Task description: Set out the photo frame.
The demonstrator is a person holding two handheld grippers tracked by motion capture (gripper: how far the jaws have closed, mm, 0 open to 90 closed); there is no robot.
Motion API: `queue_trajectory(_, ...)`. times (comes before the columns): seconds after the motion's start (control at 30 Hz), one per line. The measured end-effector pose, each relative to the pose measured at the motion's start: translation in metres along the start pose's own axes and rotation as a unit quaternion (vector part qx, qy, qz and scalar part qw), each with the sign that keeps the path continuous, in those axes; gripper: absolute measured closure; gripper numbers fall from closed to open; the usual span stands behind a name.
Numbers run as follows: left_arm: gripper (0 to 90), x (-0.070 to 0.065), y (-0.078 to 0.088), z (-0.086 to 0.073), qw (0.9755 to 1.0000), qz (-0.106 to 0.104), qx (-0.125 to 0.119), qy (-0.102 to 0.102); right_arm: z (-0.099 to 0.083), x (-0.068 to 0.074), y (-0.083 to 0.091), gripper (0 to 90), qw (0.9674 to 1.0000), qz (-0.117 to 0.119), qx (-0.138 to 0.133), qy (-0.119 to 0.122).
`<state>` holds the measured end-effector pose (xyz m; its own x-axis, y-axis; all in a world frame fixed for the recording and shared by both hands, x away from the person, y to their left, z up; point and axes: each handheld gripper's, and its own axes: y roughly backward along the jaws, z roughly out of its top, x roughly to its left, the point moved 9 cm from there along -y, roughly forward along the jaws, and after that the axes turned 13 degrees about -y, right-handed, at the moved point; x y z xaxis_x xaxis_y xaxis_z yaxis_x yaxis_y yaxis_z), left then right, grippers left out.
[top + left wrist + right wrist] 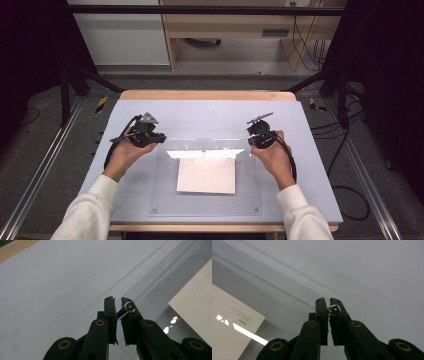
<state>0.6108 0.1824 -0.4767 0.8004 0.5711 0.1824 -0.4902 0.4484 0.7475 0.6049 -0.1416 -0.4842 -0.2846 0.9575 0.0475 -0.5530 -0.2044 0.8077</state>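
Two hand-held tongs grip the far corners of a clear acrylic sheet on a pale blue table (210, 112).

The clear sheet (205, 200) lies over a cream paper (206, 176) at the table's near middle. The left tongs (156, 138) are clamped narrow on its far left corner, the right tongs (253, 140) on its far right corner; a small metal screw (130, 306) sits at each gripped corner.

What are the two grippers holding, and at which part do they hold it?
Both hold the clear acrylic sheet: the left gripper at its far left corner, the right gripper at its far right corner, by the corner screws.
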Motion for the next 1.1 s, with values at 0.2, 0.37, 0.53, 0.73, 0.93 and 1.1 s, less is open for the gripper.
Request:
queue_trajectory(0.2, 83.2, 0.001, -0.013, -0.009, 0.9999, 0.008, 0.012, 0.004, -0.002, 0.000, -0.009, 85.7, 1.0000, 0.003, -0.001, -0.002)
queue_trajectory(0.37, 83.5, 0.001, -0.021, -0.012, 0.9998, 0.003, 0.014, 0.016, -0.005, -0.002, -0.017, 85.7, 0.9999, 0.002, -0.001, -0.011)
queue_trajectory(0.53, 83.8, 0.001, -0.028, -0.015, 0.9996, 0.001, 0.015, 0.025, -0.009, -0.004, -0.023, 85.7, 0.9998, 0.004, 0.002, -0.018)
queue_trajectory(0.73, 83.9, 0.001, -0.032, -0.017, 0.9994, 0.001, 0.013, 0.033, -0.011, -0.005, -0.028, 85.6, 0.9998, 0.007, -0.001, -0.018)
queue_trajectory(0.93, 84.0, 0.001, -0.037, -0.020, 0.9990, 0.002, 0.016, 0.041, -0.014, -0.006, -0.033, 85.6, 0.9996, 0.011, -0.002, -0.027)
queue_trajectory(1.1, 84.0, 0.001, -0.038, -0.022, 0.9990, 0.002, 0.018, 0.040, -0.016, -0.006, -0.035, 85.6, 0.9994, 0.012, -0.006, -0.030)
